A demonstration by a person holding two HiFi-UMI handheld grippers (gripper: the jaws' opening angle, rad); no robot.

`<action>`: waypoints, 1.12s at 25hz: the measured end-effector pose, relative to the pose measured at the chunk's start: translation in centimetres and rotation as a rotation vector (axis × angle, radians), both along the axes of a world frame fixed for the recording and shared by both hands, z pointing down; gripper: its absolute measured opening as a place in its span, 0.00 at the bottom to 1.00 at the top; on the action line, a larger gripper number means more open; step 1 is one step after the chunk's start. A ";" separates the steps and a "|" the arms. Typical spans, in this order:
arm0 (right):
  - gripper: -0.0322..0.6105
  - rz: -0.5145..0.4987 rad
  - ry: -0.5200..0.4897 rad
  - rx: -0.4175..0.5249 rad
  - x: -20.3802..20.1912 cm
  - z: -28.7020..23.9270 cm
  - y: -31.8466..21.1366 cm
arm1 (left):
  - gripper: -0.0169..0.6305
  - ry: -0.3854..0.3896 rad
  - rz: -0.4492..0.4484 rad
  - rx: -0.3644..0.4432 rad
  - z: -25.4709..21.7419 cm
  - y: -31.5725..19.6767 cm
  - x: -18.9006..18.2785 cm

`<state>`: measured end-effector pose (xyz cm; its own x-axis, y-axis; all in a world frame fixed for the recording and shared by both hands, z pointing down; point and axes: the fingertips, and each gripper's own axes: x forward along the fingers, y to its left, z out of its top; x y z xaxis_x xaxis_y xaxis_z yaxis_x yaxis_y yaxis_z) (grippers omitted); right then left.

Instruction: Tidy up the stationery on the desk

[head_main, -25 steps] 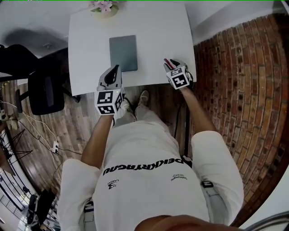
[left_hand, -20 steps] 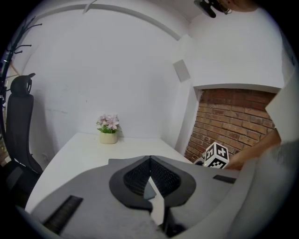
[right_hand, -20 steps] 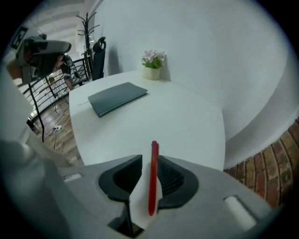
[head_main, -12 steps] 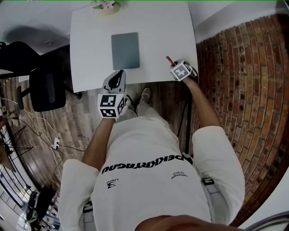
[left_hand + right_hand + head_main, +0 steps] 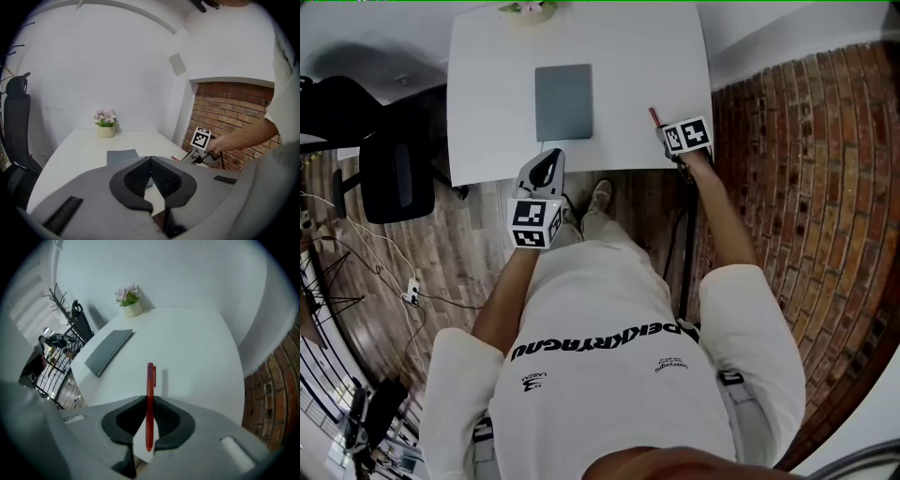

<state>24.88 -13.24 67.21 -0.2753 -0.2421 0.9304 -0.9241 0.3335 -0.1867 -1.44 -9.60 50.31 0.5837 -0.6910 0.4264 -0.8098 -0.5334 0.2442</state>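
Note:
A red pen [image 5: 150, 404] stands between the jaws of my right gripper [image 5: 149, 401], which is shut on it; in the head view the red pen [image 5: 654, 118] sticks out from my right gripper [image 5: 666, 136] over the white desk's [image 5: 619, 56] right front part. A grey notebook [image 5: 563, 101] lies flat in the middle of the desk; the same grey notebook [image 5: 108, 351] shows to the left in the right gripper view. My left gripper [image 5: 548, 161] hovers at the desk's front edge, jaws shut with nothing between them [image 5: 150, 164].
A small pot of pink flowers [image 5: 528, 7] stands at the desk's far edge. A black office chair [image 5: 389, 178] is left of the desk. A brick wall [image 5: 806, 187] runs along the right. Cables [image 5: 384, 272] lie on the wooden floor.
My right gripper has moved forward and right over the desk with the red pen. My left gripper has drifted slightly right and back toward the desk's front edge.

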 end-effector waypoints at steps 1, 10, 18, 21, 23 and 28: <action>0.13 0.020 -0.023 0.009 -0.5 -0.6 -0.6 | 0.02 0.002 -0.005 0.001 -0.1 0.1 0.0; 0.13 0.125 -0.156 0.105 -6.4 -4.1 -6.8 | 0.02 -0.002 -0.019 0.013 -0.7 -0.2 -0.9; 0.13 0.255 -0.292 0.098 -11.1 -4.5 -10.3 | 0.02 0.019 -0.054 0.012 -1.2 -0.5 -1.6; 0.13 0.295 -0.334 0.061 -12.5 -3.8 -10.8 | 0.02 0.023 -0.064 0.015 -1.4 -0.5 -1.8; 0.13 0.311 -0.350 0.037 -13.3 -3.2 -11.1 | 0.02 0.026 -0.071 0.015 -1.5 -0.6 -2.0; 0.13 0.401 -0.417 -0.048 -14.9 -1.3 -11.5 | 0.02 0.025 -0.086 0.007 -1.1 -0.7 -2.6</action>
